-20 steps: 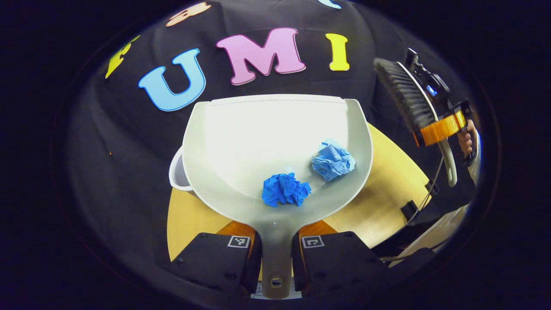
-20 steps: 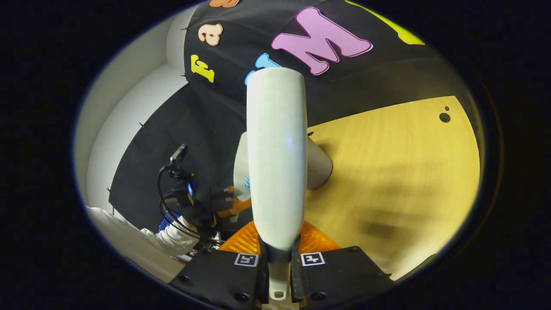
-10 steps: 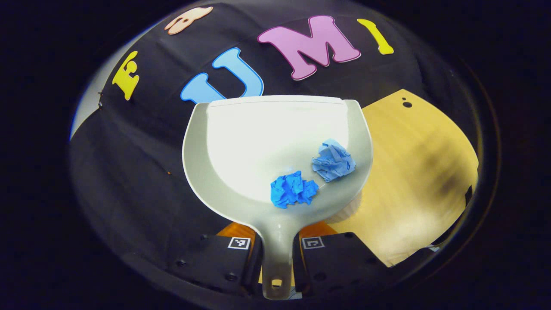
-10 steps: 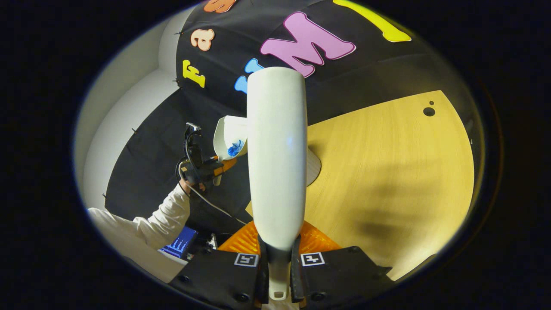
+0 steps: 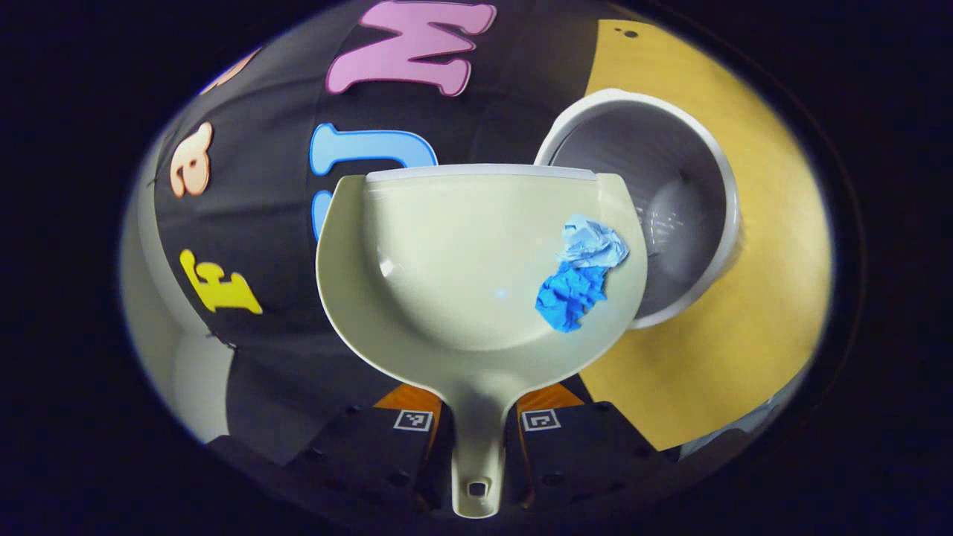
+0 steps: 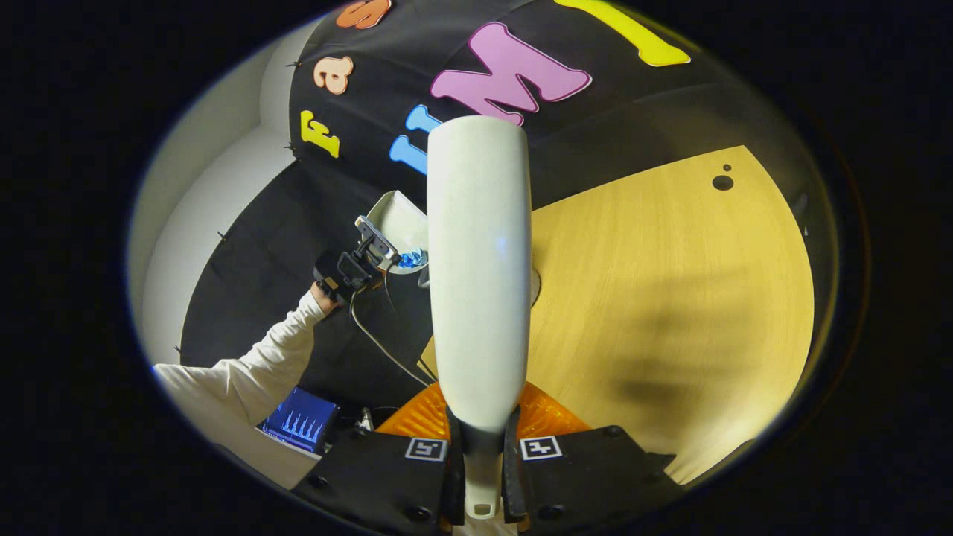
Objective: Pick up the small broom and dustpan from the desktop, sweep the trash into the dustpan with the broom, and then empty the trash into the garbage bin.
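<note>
1. Our left claw [image 5: 476, 435] pinches the dustpan [image 5: 447, 268] by its handle. It has rolled sideways since half a second ago.
2. The two blue paper wads [image 5: 582, 272], then apart mid-pan, now lie touching at the pan's side wall.
3. The garbage bin [image 5: 718, 186], then almost hidden under the pan, now gapes beside that wall, near the desk [image 5: 730, 327] edge; we judge the dump is imminent.
4. Our right claw [image 6: 482, 454] grips the broom [image 6: 478, 268], idle above the desk.
</note>
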A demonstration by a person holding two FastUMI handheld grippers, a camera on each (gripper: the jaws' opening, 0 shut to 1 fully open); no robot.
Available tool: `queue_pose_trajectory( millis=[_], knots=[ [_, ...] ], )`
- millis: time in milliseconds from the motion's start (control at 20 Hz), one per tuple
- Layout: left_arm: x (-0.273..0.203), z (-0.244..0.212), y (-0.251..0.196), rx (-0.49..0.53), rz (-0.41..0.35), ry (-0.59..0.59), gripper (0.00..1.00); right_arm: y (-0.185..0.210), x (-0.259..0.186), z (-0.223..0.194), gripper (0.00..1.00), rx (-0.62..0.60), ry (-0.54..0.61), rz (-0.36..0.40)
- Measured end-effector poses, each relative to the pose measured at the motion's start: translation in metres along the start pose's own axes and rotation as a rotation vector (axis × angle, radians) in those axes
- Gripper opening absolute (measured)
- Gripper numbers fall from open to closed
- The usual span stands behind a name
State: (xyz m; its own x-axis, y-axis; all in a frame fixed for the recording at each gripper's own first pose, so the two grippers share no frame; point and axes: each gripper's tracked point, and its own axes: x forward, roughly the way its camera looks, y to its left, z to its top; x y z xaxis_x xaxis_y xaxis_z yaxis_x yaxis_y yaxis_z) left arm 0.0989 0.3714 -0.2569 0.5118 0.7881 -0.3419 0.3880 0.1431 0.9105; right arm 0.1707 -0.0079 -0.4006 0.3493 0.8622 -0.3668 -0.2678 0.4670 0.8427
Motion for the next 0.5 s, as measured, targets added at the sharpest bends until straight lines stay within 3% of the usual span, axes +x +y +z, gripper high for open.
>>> queue_pose_trajectory(
  millis=[200, 350, 500],
  knots=[
    [0.0, 0.0, 0.003, 0.141, 0.054, -0.023, 0.27, -0.005, -0.005, -0.004, 0.21, 0.003, 0.003, -0.012],
    [-0.002, 0.003, 0.009, 0.254, 0.145, -0.035, 0.27, -0.007, -0.007, -0.006, 0.21, 0.003, 0.003, -0.022],
    [-0.003, 0.003, 0.01, 0.224, 0.153, -0.059, 0.27, -0.017, -0.009, -0.009, 0.21, 0.006, 0.008, -0.051]
  ],
)
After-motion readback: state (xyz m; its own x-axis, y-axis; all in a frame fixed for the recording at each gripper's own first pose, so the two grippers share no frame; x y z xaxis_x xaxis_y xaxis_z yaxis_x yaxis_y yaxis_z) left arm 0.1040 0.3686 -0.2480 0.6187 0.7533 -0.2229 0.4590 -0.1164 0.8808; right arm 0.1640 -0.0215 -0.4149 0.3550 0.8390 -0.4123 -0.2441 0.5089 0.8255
